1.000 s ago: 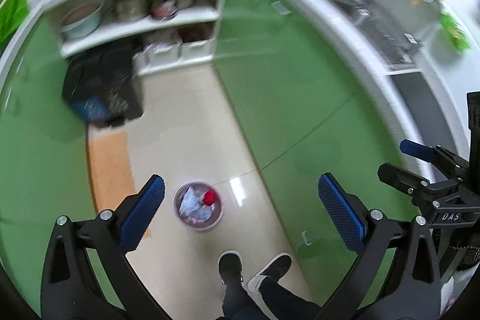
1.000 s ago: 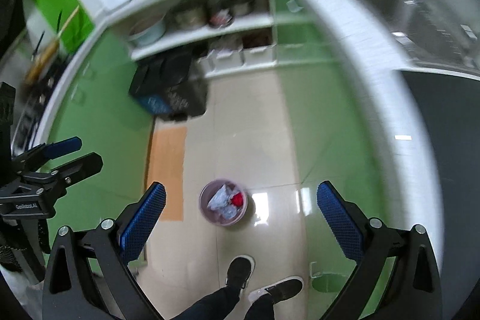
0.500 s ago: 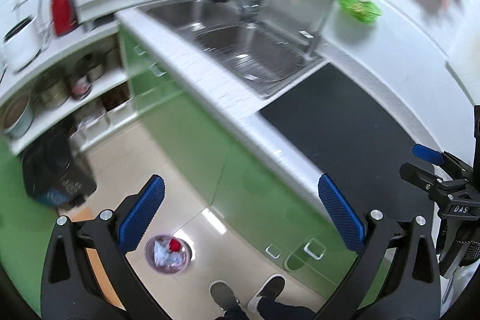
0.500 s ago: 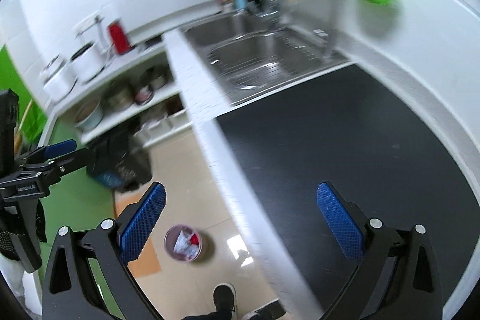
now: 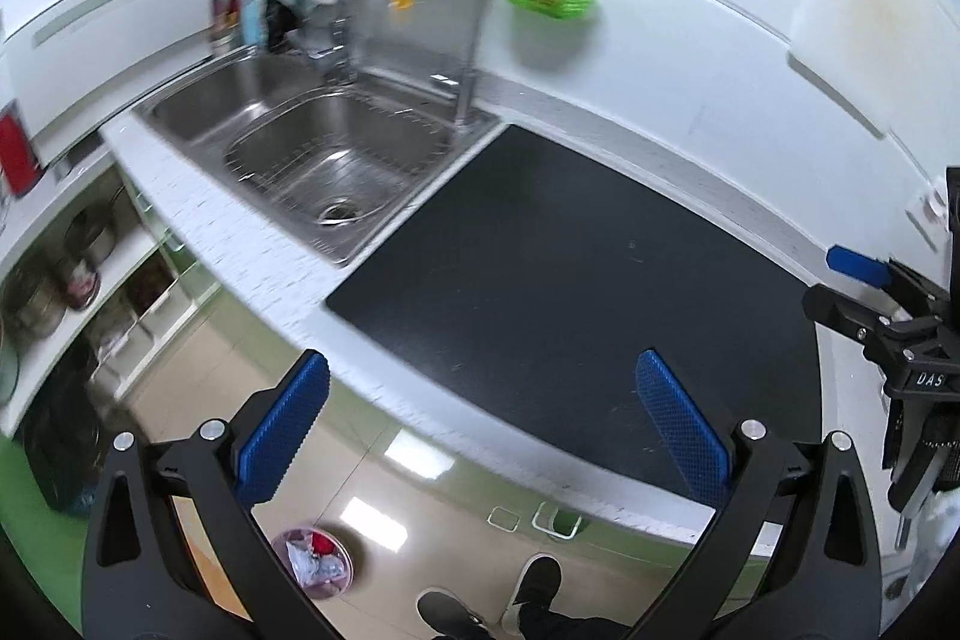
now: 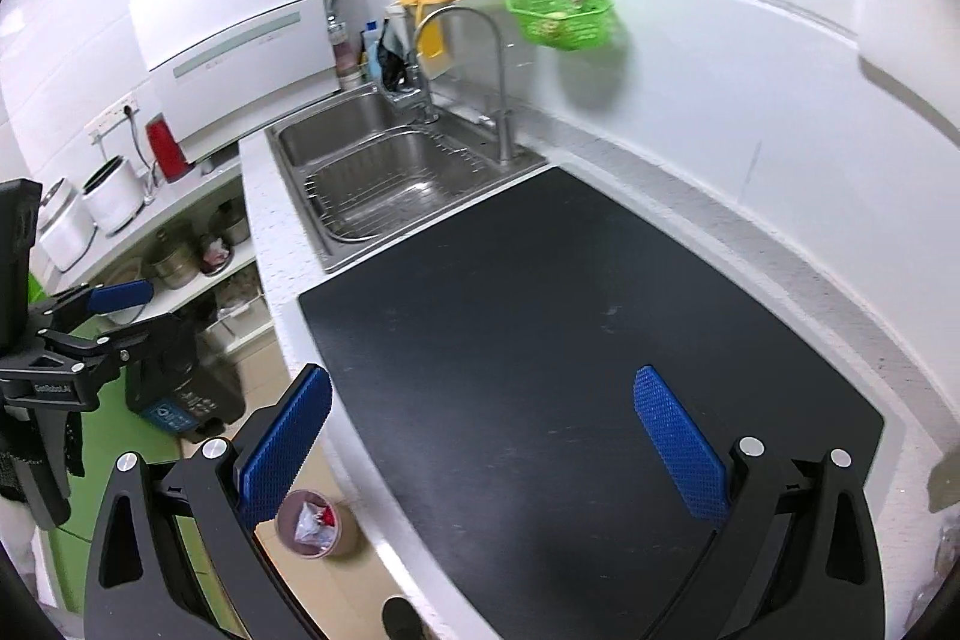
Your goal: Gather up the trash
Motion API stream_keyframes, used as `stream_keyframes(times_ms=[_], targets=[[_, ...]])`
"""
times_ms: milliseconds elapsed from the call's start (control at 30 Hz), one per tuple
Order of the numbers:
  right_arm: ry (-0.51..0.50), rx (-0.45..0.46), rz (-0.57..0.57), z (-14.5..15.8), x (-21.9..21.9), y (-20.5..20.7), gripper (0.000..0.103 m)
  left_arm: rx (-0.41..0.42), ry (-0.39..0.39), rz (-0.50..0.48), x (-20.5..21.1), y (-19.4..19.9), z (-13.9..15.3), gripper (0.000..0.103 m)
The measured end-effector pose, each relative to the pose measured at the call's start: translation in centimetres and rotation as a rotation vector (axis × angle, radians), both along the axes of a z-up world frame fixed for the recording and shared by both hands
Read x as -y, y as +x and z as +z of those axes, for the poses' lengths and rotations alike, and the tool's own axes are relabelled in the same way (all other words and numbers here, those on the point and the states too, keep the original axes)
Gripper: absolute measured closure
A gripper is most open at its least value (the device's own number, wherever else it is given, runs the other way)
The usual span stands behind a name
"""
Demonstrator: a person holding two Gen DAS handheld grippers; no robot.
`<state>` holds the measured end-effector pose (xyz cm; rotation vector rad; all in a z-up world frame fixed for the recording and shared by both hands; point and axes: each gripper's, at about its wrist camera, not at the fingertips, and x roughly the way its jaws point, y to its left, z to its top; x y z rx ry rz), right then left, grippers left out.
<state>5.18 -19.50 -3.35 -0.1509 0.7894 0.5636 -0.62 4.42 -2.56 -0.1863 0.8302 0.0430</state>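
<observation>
Left claw (image 5: 483, 424) spread wide, nothing between the blue pads, held over the desk (image 5: 384, 376) front edge. Small round trash bin (image 5: 312, 562) on the floor at 7 o'clock in the left wrist view, holding crumpled wrappers and something red; shoes (image 5: 534, 586) just beside it at 6 o'clock. Steel sink (image 5: 312, 148) at 11 o'clock, black mat (image 6: 570, 340) at centre. Green basket (image 6: 561, 13) hung on the wall at 1 o'clock. Right claw (image 6: 483, 430) likewise spread wide and empty, above the mat.
</observation>
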Motion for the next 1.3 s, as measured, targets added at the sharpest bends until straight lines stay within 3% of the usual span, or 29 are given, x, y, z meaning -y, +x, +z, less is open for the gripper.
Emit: stream_keyframes(times_ms=[367,1300], targets=[[0.005,0.005,0.010,0.7,3.1,0.7,0.006,0.001,0.050,-0.123,4.9,2.9,1.1,0.003],[0.012,-0.013,0.084,0.1,2.4,1.2,0.006,0.017,0.058,-0.028,4.7,1.8,2.4,0.003]])
